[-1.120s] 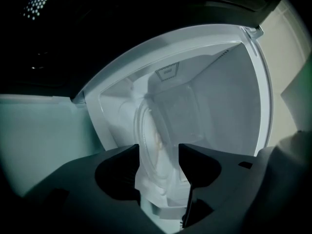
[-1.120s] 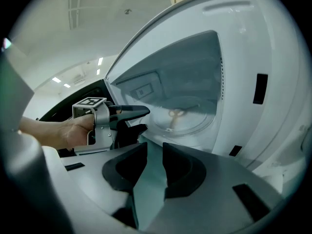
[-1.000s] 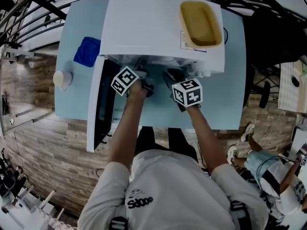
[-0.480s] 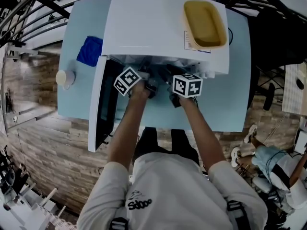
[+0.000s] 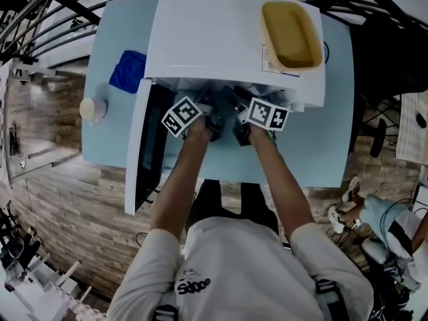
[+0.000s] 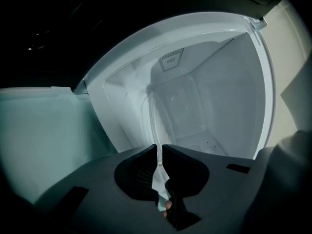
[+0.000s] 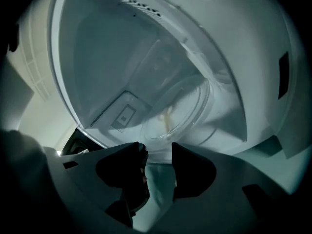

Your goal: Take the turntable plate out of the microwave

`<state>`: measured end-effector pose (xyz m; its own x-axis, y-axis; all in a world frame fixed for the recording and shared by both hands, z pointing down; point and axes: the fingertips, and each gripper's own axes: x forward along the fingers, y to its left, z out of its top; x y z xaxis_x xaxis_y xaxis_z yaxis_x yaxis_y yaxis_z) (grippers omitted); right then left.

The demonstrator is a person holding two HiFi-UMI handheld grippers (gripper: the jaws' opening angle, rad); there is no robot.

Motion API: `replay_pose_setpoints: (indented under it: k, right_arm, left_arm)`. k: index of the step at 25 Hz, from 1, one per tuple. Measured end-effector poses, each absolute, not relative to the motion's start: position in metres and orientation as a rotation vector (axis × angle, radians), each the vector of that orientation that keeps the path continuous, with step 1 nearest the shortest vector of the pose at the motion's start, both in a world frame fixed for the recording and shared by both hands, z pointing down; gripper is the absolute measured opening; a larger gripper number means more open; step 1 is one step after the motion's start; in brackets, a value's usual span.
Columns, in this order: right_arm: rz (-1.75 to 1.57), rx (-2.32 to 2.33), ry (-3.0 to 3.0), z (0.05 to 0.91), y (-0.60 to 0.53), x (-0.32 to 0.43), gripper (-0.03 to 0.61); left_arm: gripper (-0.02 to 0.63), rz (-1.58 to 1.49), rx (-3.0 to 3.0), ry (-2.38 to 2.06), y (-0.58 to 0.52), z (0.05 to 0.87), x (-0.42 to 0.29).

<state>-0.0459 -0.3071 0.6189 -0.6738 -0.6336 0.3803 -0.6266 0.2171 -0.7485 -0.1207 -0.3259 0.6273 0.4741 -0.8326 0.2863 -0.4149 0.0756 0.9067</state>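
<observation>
The white microwave [image 5: 221, 39] stands on the table with its door [image 5: 144, 146] swung open to the left. Both grippers reach into its mouth. My left gripper [image 6: 159, 147], also in the head view [image 5: 212, 117], has just been closing. It is shut on the rim of the clear glass turntable plate [image 6: 155, 126], which shows edge-on as a thin line between the jaws. In the right gripper view the plate [image 7: 183, 108] lies tilted inside the cavity. My right gripper [image 7: 158, 150] has just been opening. Its jaws stand wide at the plate's near edge without pressing on it.
A yellow tray [image 5: 291, 35] sits on top of the microwave at the right. A blue cloth [image 5: 128, 71] and a small white cup [image 5: 92, 108] lie on the light blue table [image 5: 314, 146] left of the microwave. The open door blocks the left side.
My right gripper has moved in toward the microwave's mouth and rolled, its marker cube turning over. The left gripper has stayed in place at the opening.
</observation>
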Motion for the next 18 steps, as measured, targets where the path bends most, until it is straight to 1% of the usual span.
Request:
replay_pose_setpoints:
  k: [7,14,18]
  right_arm:
    - [-1.554,-1.224,2.268,0.616,-0.315,-0.045,0.201]
    - [-1.571,-1.138,2.194,0.617,-0.322,-0.047,0.128]
    - [-1.612,-1.035,2.093,0.615,-0.327,-0.05,0.106]
  left_arm:
    - [0.043,-0.474,1.552,-1.119,-0.327,0.618,-0.121]
    - [0.04,-0.515,1.566,-1.123,-0.327,0.606,-0.121]
    - [0.04,-0.528,1.565,-1.121,-0.326,0.602,-0.121]
